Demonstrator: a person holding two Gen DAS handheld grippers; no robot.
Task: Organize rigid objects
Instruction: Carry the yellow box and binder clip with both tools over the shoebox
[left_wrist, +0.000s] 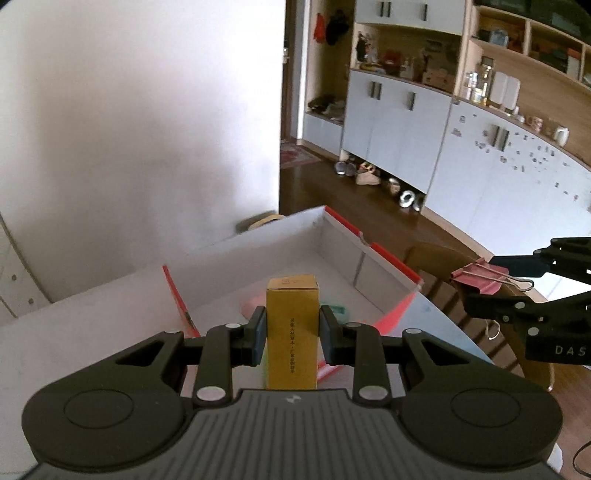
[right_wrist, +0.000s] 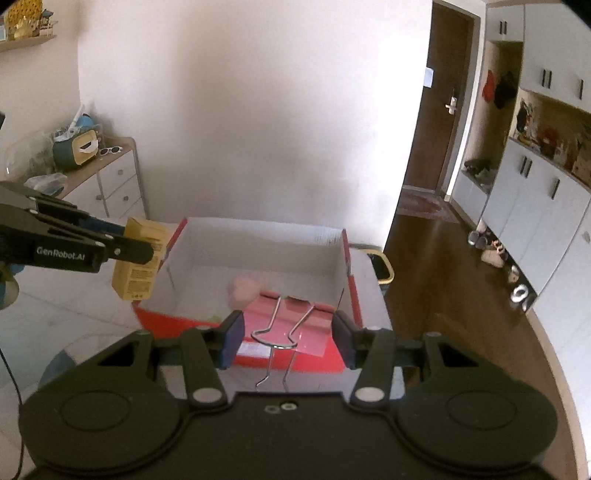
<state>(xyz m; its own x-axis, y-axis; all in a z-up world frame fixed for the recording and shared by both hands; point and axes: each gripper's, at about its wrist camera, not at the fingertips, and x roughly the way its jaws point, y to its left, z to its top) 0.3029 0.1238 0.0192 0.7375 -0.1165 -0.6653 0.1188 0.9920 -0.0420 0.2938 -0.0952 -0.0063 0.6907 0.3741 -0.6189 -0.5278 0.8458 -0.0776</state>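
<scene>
- Left gripper (left_wrist: 292, 325) clamps the tall yellow cardboard carton (left_wrist: 292, 332) upright, ready to drop in.
- Right gripper (right_wrist: 287, 334) pinches the pink metal binder clip (right_wrist: 286, 326) across its width, near the open red-and-white cardboard box (right_wrist: 343, 258).

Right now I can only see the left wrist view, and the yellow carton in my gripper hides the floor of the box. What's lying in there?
Observer: The right wrist view shows a pale pink lump on the floor of the box, toward its left side.
Operator: Is the right gripper holding that clip squarely?
Observer: Yes. The pink binder clip sits between both pads of the right gripper, with its wire handles pointing back at the camera.
Operator: Where is my carton against the box?
Observer: The yellow carton, tilted in the left gripper, overlaps the box's near left corner. I cannot tell whether it has crossed the rim.
</scene>
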